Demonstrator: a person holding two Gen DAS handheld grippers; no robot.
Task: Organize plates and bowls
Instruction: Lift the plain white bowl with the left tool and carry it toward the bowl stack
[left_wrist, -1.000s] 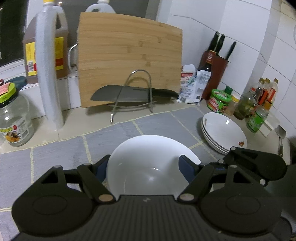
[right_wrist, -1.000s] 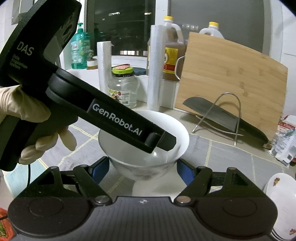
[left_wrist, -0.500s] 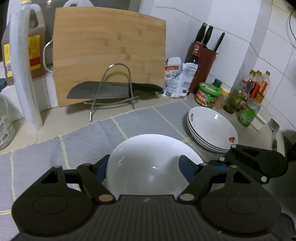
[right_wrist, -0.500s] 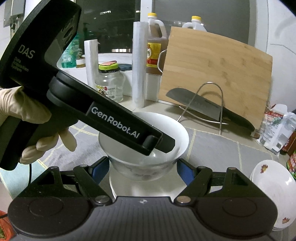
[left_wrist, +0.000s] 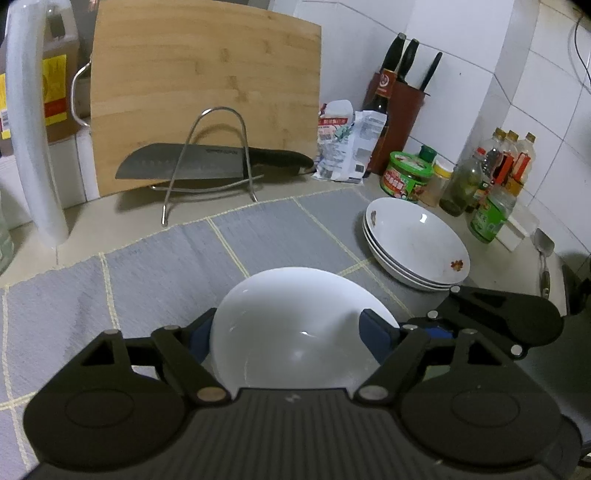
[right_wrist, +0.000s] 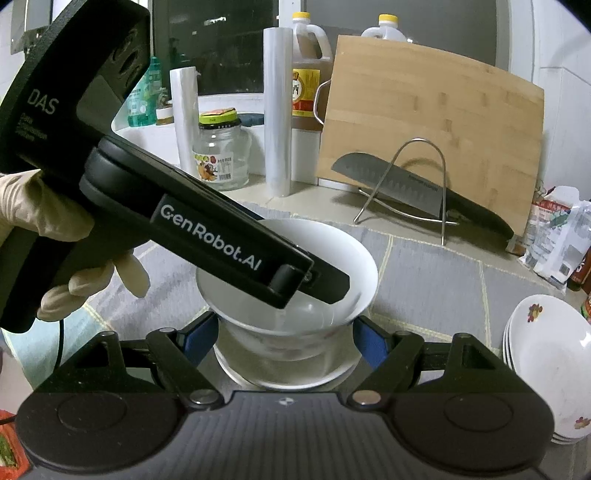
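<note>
white bowl (left_wrist: 295, 328) sits low centre over the grey mat (left_wrist: 155, 266), between the left gripper (left_wrist: 291, 332) pads, jaws opening. right gripper (right_wrist: 286, 332) brackets its base; grip or gap, cannot tell. stacked plates (left_wrist: 417, 243) at 2 o'clock, knife (left_wrist: 207, 166) and cutting board (left_wrist: 207, 88) at 11.

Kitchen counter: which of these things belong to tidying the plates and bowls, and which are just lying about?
Part of the job: white bowl; stack of plates.

Just lying about: cutting board; knife; knife block; glass jar; sauce bottles; spoon.
</note>
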